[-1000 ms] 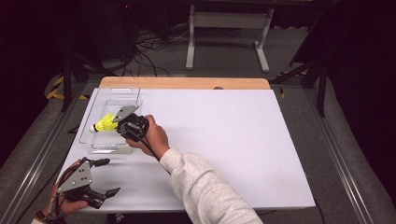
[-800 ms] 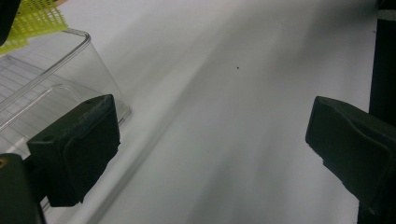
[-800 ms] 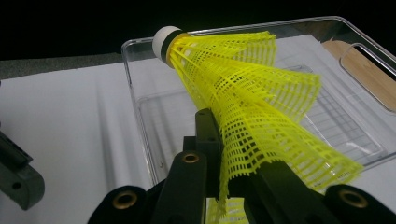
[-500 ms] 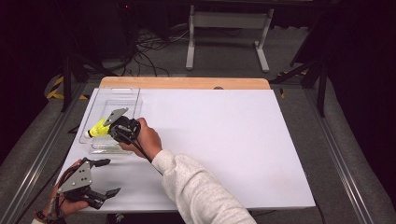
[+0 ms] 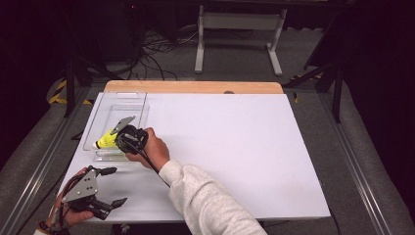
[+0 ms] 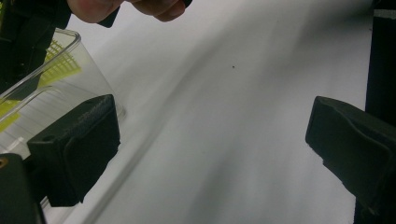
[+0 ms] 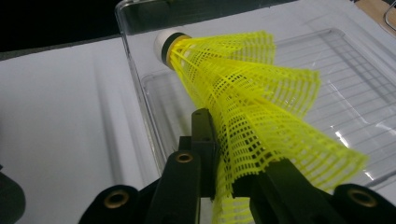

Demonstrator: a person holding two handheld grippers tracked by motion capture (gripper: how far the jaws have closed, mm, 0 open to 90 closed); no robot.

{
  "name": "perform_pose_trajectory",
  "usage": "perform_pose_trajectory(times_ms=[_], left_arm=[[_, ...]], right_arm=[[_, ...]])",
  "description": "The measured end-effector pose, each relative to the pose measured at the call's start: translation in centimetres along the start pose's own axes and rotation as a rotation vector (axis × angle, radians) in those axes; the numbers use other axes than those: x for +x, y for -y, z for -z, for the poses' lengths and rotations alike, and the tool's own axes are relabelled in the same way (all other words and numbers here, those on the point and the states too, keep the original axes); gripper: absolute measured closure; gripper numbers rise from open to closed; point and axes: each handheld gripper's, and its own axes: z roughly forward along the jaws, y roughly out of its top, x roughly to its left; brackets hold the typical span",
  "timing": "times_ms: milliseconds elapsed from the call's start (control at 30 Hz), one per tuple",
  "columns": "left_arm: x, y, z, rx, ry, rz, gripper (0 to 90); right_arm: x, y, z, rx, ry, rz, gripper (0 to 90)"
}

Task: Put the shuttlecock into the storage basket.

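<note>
A yellow mesh shuttlecock (image 5: pixel 104 141) with a white cork tip (image 7: pixel 166 42) is pinched by its skirt in my right gripper (image 5: pixel 117 140), which is shut on it. It hangs tilted over the near end of a clear plastic tray (image 5: pixel 122 93), cork pointing at the tray's left wall. In the right gripper view the shuttlecock (image 7: pixel 252 107) fans out above the jaws of the right gripper (image 7: pixel 229 172), over the ribbed tray (image 7: pixel 345 79). My left gripper (image 5: pixel 116 186) rests open at the table's near left corner, holding nothing. In the left gripper view my left gripper (image 6: pixel 212 149) is spread wide beside the tray (image 6: pixel 60 88).
A white sheet (image 5: pixel 230 142) covers the table, with a wooden strip (image 5: pixel 195 86) along its far edge. Metal rails (image 5: pixel 364 171) run down both sides. A stand and cables (image 5: pixel 235 29) sit on the floor beyond.
My right gripper has carried the shuttlecock left and toward the near end of the tray, a little lower. The left gripper has stayed put.
</note>
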Motion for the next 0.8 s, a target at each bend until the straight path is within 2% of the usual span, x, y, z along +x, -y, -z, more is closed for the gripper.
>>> perform_pose_trajectory(times_ms=[100,167,233,400,467,633,733,800], left_arm=[[0.1,0.0,0.1,-0.007,-0.001,0.008,4.1],[0.2,0.1,0.1,-0.006,-0.001,0.01,4.1],[0.1,0.1,0.0,-0.007,-0.001,0.007,4.1],[0.2,0.0,0.0,-0.009,0.001,0.015,4.1],[0.2,0.0,0.0,-0.007,-0.001,0.014,4.1],[0.3,0.0,0.0,-0.002,-0.004,0.014,4.1],[0.4,0.1,0.1,-0.013,-0.003,0.026,4.1],[0.5,0.1,0.0,-0.008,-0.007,0.025,4.2]], right_arm=[[0.1,0.2,0.0,-0.002,0.001,-0.004,81.0],[0.1,0.3,0.2,-0.002,0.013,-0.005,75.5],[0.0,0.4,0.5,-0.009,-0.002,-0.012,72.8],[-0.6,0.9,1.7,-0.048,-0.01,-0.052,62.8],[-0.6,1.0,2.1,-0.044,0.014,-0.044,59.1],[-0.6,1.4,3.3,-0.077,0.024,-0.022,52.5],[-0.4,1.5,4.1,-0.086,0.023,0.002,51.2],[-0.3,1.3,4.6,-0.079,0.038,0.017,49.1]])
